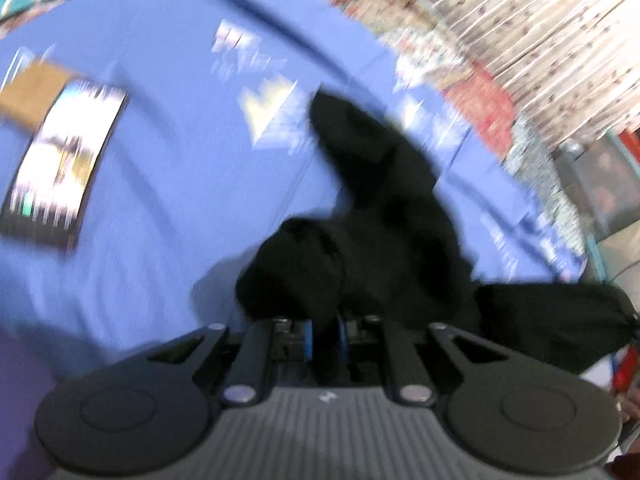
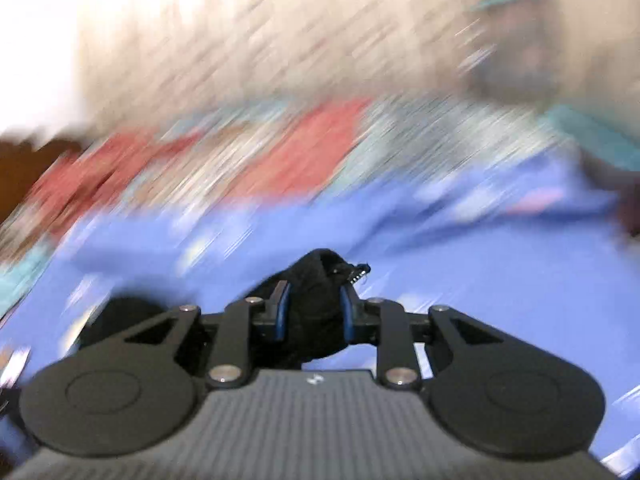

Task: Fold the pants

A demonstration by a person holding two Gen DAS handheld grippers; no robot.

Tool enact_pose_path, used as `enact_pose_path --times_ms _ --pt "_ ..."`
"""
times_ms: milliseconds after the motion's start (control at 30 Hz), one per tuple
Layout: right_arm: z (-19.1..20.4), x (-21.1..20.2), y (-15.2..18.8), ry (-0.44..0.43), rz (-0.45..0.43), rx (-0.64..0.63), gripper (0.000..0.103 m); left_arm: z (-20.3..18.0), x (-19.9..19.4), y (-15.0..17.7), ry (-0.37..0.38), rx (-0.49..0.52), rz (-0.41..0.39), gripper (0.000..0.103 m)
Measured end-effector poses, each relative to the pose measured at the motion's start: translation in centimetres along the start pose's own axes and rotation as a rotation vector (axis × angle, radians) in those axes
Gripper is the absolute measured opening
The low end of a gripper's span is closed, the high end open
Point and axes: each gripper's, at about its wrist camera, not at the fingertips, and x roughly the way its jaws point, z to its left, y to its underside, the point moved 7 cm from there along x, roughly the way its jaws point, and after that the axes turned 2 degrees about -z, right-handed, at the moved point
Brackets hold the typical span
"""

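The black pants (image 1: 380, 208) hang bunched above the blue bed sheet (image 1: 160, 168), one end trailing up and away and another fold off to the right. My left gripper (image 1: 325, 336) is shut on a thick wad of this fabric, which swells out over its blue pads. In the right wrist view, my right gripper (image 2: 314, 314) is shut on another bunch of the pants (image 2: 316, 276), the cloth filling the gap between its blue pads, with a frayed tip poking out ahead. Both views are blurred.
A glossy booklet (image 1: 60, 160) lies on the sheet at the left, partly over a brown card (image 1: 32, 88). A red and white patterned quilt (image 1: 484, 104) borders the sheet, with a striped curtain (image 1: 540, 20) behind it. The quilt (image 2: 304, 148) also crosses the right wrist view.
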Motion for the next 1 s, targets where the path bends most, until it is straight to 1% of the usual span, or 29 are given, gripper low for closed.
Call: enact_pose_path --times_ms 67,133,167,233,267,300,367,400,433,467,533,567,600,633,667,733,767,833,867,900,933,967,1000 --pt "-5.5 -0.7 -5.6 0.149 -0.059 0.036 0.025 -2.2 -1.1 -4.7 0.006 0.023 -0.048 0.010" --pt "-10.4 -1.4 -10.5 0.268 -0.085 0.101 0.023 -5.4 -2.0 -9.4 0.039 0.062 -0.091 0.009" --pt "-12.3 -1.8 -12.5 0.319 -0.097 0.131 0.023 -7.4 -2.8 -12.1 0.035 0.092 -0.132 0.009" --pt "-15.2 -4.0 -15.8 0.415 -0.165 0.156 0.023 -10.8 -4.7 -16.4 0.036 0.136 -0.221 0.009" --pt "-16.1 -5.2 -17.1 0.442 -0.203 0.174 0.023 -12.2 -6.2 -18.1 0.064 0.134 -0.272 0.009" --pt "-17.0 -6.7 -17.9 0.445 -0.235 0.207 0.023 -13.4 -7.8 -19.3 0.099 0.125 -0.325 0.009" --pt "-18.6 -9.4 -17.7 0.417 -0.276 0.257 0.023 -14.3 -10.6 -20.1 0.152 0.129 -0.411 0.010" --pt "-19.3 -10.4 -16.9 0.400 -0.279 0.270 0.023 -14.1 -11.3 -19.8 0.167 0.134 -0.430 0.010" --pt "-19.2 -9.5 -15.5 0.384 -0.269 0.281 0.023 -13.5 -11.6 -19.2 0.172 0.133 -0.435 0.010" --pt "-19.0 -7.9 -13.9 0.364 -0.251 0.294 0.023 -12.3 -11.5 -18.1 0.170 0.127 -0.426 0.010" --pt "-19.5 -8.1 -9.0 0.336 -0.198 0.314 0.024 -9.4 -10.0 -14.9 0.142 0.114 -0.372 0.010" --pt "-19.9 -7.9 -5.8 0.329 -0.159 0.326 0.024 -7.3 -8.6 -12.7 0.108 0.110 -0.326 0.010" --pt "-19.7 -7.9 -3.4 0.333 -0.122 0.337 0.024 -5.5 -7.2 -10.3 0.072 0.108 -0.275 0.010" --pt "-19.9 -8.2 -0.5 0.348 -0.072 0.358 0.024 -3.6 -5.9 -8.1 0.039 0.104 -0.220 0.010" --pt "-20.5 -7.9 2.4 0.372 -0.018 0.385 0.024 -1.5 -4.1 -5.4 0.005 0.081 -0.147 0.010" --pt "-22.4 -6.6 8.0 0.445 0.100 0.477 0.024 1.9 -0.9 -0.4 -0.045 0.023 -0.006 0.010" --pt "-23.3 -6.3 10.4 0.484 0.145 0.517 0.024 3.0 0.4 1.8 -0.076 0.007 0.053 0.010" --pt "-24.6 -5.7 14.2 0.574 0.244 0.567 0.025 4.4 1.8 5.7 -0.121 -0.016 0.125 0.010" --pt "-24.8 -5.7 15.3 0.592 0.269 0.591 0.029 4.9 2.2 7.0 -0.151 -0.008 0.134 0.010" --pt "-24.7 -6.0 15.5 0.588 0.254 0.621 0.035 5.0 2.5 7.7 -0.179 0.012 0.130 0.014" --pt "-24.6 -6.5 15.3 0.589 0.230 0.653 0.043 4.9 2.5 8.0 -0.199 0.029 0.123 0.016" --pt "-24.7 -7.0 15.0 0.602 0.208 0.691 0.061 4.7 2.6 7.9 -0.209 0.042 0.120 0.020" --pt "-24.7 -7.8 14.2 0.613 0.171 0.723 0.066 4.3 2.4 7.7 -0.217 0.065 0.117 0.028"
